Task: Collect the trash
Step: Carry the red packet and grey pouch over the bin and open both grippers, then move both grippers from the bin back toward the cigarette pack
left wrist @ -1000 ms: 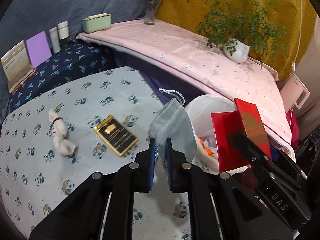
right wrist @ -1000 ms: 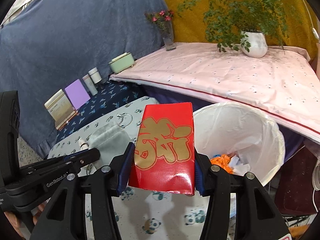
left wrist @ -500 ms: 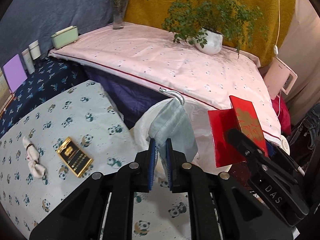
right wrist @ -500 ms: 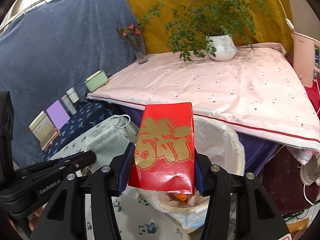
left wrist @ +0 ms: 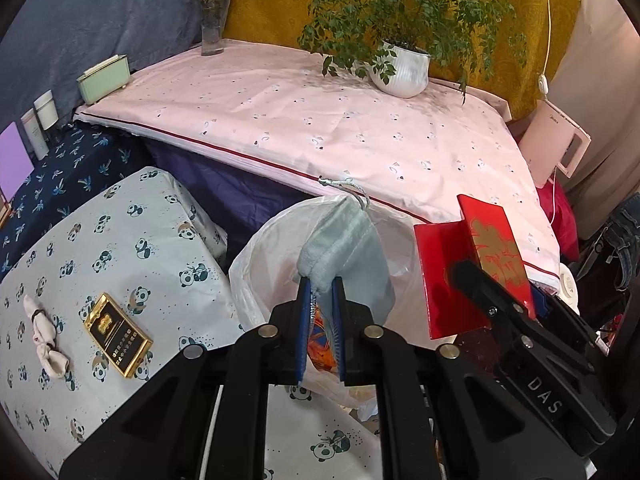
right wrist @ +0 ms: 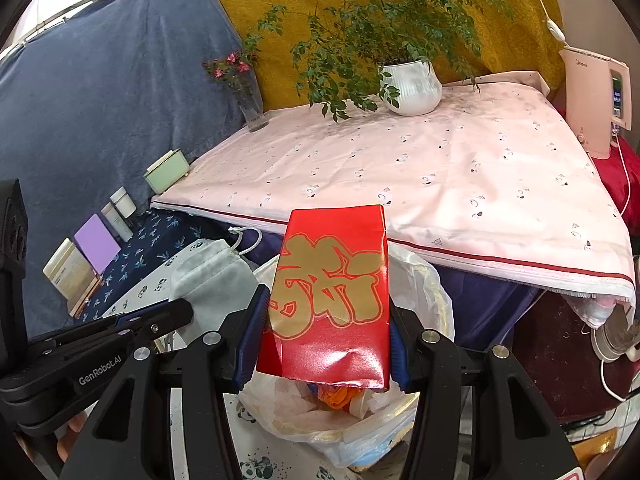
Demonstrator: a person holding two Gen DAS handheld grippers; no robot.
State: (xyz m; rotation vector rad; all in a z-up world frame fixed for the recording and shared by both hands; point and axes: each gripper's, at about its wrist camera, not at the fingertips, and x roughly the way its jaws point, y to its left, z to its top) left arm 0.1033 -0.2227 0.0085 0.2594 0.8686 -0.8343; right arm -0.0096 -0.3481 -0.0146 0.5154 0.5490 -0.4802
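My left gripper (left wrist: 320,300) is shut on a grey drawstring pouch (left wrist: 344,248) and holds it over the open white-lined trash bin (left wrist: 264,264). My right gripper (right wrist: 326,316) is shut on a red and gold envelope bag (right wrist: 332,292), held upright above the same bin (right wrist: 424,292), where orange and white scraps lie. The red bag (left wrist: 472,264) and right gripper show at the right of the left wrist view. The pouch (right wrist: 212,276) and left gripper show at the left of the right wrist view.
A gold and black box (left wrist: 118,334) and a knotted white rag (left wrist: 44,340) lie on the panda-print table (left wrist: 120,240). Behind the bin is a pink-covered table (left wrist: 340,128) with a potted plant (left wrist: 400,68), a vase (left wrist: 212,28) and a green box (left wrist: 105,78).
Both grippers have moved right, from over the panda table to above the bin, still carrying the pouch and the red bag. The bin now sits right under them.
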